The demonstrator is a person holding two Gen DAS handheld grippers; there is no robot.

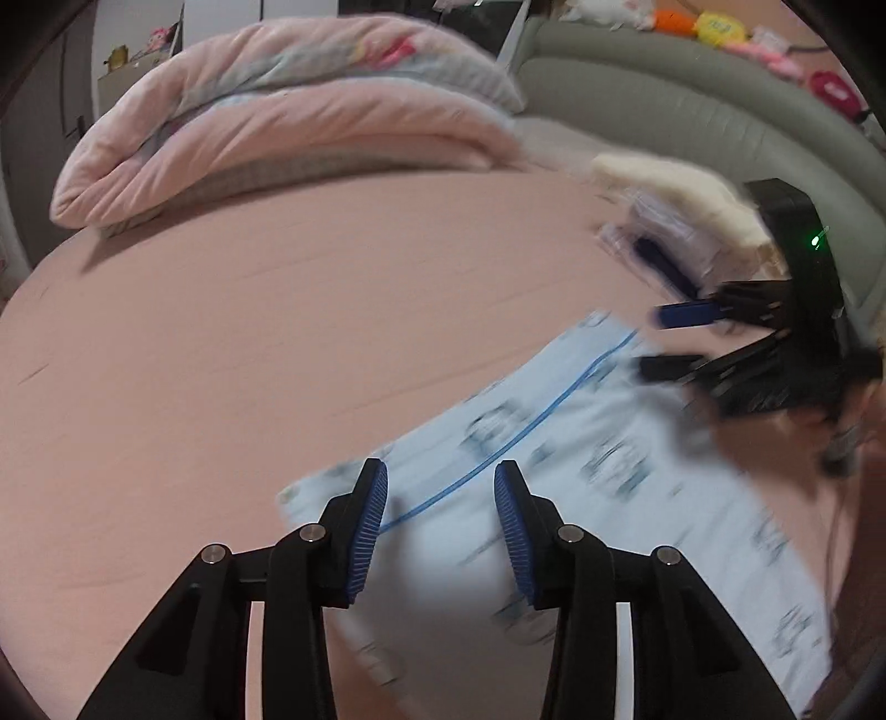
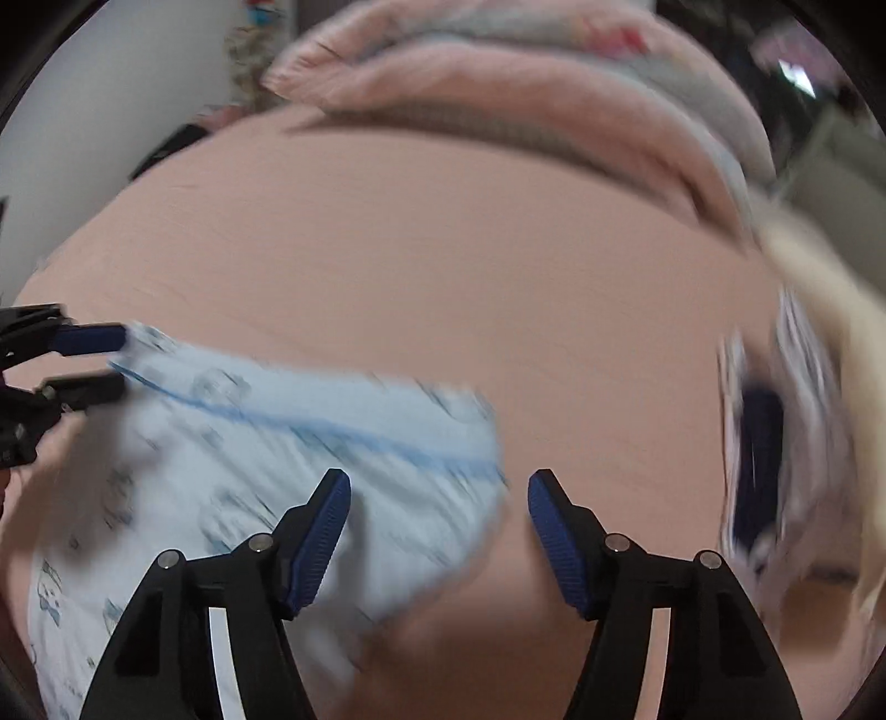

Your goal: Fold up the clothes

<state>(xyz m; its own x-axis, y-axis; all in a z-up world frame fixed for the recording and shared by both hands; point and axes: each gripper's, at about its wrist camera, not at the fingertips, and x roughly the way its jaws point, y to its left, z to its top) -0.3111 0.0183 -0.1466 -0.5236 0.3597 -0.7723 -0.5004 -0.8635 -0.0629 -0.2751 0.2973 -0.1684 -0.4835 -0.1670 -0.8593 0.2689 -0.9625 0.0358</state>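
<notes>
A light blue printed garment [image 1: 581,487] with a darker blue piped line lies flat on the pink bed sheet [image 1: 277,343]. My left gripper [image 1: 440,498] hovers open over the garment's near left part, nothing between its fingers. My right gripper [image 1: 656,340] shows in the left wrist view at the garment's far right end, fingers apart. In the right wrist view the same garment [image 2: 249,471] lies at lower left, blurred. My right gripper [image 2: 437,509] stands open over its right edge. The left gripper [image 2: 105,363] appears at the far left, open.
A folded pink quilt [image 1: 288,127] lies at the back of the bed. A heap of cream and printed clothes [image 1: 681,221] sits at the right, also seen as clothes [image 2: 786,432]. A grey padded headboard [image 1: 664,94] curves behind, with soft toys [image 1: 714,27] on top.
</notes>
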